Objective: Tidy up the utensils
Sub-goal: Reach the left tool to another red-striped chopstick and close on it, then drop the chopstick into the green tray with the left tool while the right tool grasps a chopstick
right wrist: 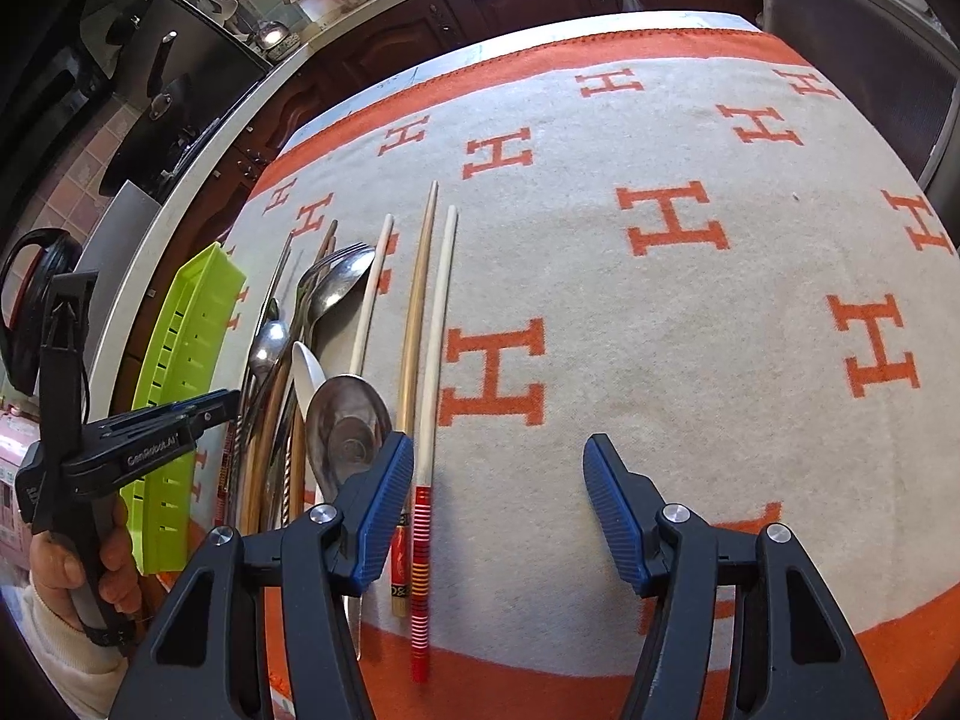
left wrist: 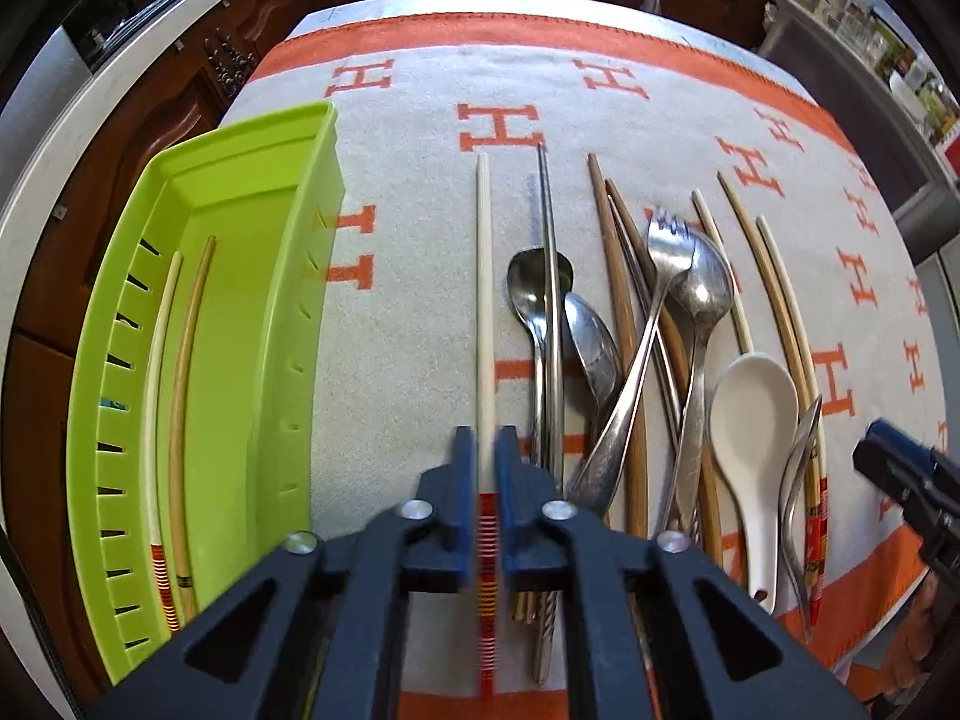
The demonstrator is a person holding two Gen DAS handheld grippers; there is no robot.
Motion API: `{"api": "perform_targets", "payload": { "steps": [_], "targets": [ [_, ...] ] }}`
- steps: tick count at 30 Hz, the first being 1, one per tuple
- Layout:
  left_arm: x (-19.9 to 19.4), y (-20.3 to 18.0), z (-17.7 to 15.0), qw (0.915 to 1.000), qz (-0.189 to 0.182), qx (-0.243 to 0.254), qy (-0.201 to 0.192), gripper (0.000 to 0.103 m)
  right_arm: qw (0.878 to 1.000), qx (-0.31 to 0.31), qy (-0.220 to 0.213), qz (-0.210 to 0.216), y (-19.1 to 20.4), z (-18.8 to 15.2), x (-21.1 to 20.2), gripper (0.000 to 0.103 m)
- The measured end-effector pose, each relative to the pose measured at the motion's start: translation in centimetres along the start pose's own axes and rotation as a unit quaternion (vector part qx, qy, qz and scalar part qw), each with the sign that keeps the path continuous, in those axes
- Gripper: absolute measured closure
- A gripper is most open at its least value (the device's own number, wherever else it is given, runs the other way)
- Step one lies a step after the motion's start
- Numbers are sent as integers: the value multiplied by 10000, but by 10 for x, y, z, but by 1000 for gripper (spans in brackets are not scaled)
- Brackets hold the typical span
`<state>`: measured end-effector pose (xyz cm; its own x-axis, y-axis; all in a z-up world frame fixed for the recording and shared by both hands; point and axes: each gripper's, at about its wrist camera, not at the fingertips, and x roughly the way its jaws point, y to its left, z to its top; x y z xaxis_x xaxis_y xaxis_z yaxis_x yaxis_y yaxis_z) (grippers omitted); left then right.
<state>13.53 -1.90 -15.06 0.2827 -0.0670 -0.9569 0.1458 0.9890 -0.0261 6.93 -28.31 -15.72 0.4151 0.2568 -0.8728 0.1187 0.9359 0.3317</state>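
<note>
Chopstick, cream plastic with red-striped handle (left wrist: 483,312), light, stiff, slick; left gripper (left wrist: 483,468) pinches it near stripes, right gripper (right wrist: 498,480) spread.

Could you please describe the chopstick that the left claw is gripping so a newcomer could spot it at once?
Start at the green tray on the orange-lettered cloth. Just right of it, apart from the utensil pile, lies a cream chopstick, pinched in the left claw. Its red striped handle end sets it apart.

Glossy green plastic tray (left wrist: 252,192); shiny metal spoons (left wrist: 534,294); matt woven cloth (right wrist: 720,360).
</note>
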Motion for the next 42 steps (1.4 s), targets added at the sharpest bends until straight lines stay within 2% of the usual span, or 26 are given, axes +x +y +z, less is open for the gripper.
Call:
{"api": "perform_targets", "payload": {
  "steps": [6, 11, 14, 17, 20, 24, 27, 30, 32, 34, 37, 38, 39, 42],
  "targets": [
    [-15, 13, -3, 9996, -84, -246, -132, 100, 9999, -84, 60, -7, 6, -6, -2, 49],
    [-68, 26, -8, 9978, -180, -237, -593, 100, 9998, -152, 141, -50, 15, -10, 1, 59],
    [-107, 40, -14, 9953, 13, -130, -964, 100, 9996, -211, 165, -110, 18, -11, 3, 64],
    [-125, 58, -17, 9933, 233, -143, -1124, 100, 9993, -288, 187, -157, 21, -11, 4, 68],
    [-126, 78, -19, 9925, 477, -301, -1082, 100, 9985, -414, 195, -301, 30, -10, 8, 71],
    [-108, 102, -26, 9937, 589, -433, -845, 100, 9955, -676, 180, -631, 45, -10, 13, 81],
    [-94, 111, -32, 9946, 641, -451, -674, 99, 9929, -845, 222, -801, 54, -10, 17, 84],
    [-87, 114, -39, 9942, 731, -442, -657, 85, 9902, -935, 252, -1007, 61, -10, 20, 84],
    [-88, 115, -42, 9930, 810, -454, -733, 61, 9881, -1003, 254, -1142, 65, -10, 22, 84],
    [-95, 118, -45, 9920, 785, -506, -849, 47, 9862, -1061, 237, -1248, 68, -11, 24, 84],
    [-108, 121, -50, 9892, 831, -537, -1078, 41, 9840, -1092, 180, -1394, 73, -12, 26, 85],
    [-111, 121, -50, 9886, 846, -531, -1125, 39, 9840, -1060, 153, -1423, 73, -12, 26, 88],
    [-114, 120, -52, 9880, 849, -529, -1178, 38, 9839, -1028, 131, -1455, 73, -12, 26, 97],
    [-122, 120, -57, 9871, 801, -525, -1281, 36, 9860, -832, 135, -1440, 70, -11, 25, 97]
  ]
}}
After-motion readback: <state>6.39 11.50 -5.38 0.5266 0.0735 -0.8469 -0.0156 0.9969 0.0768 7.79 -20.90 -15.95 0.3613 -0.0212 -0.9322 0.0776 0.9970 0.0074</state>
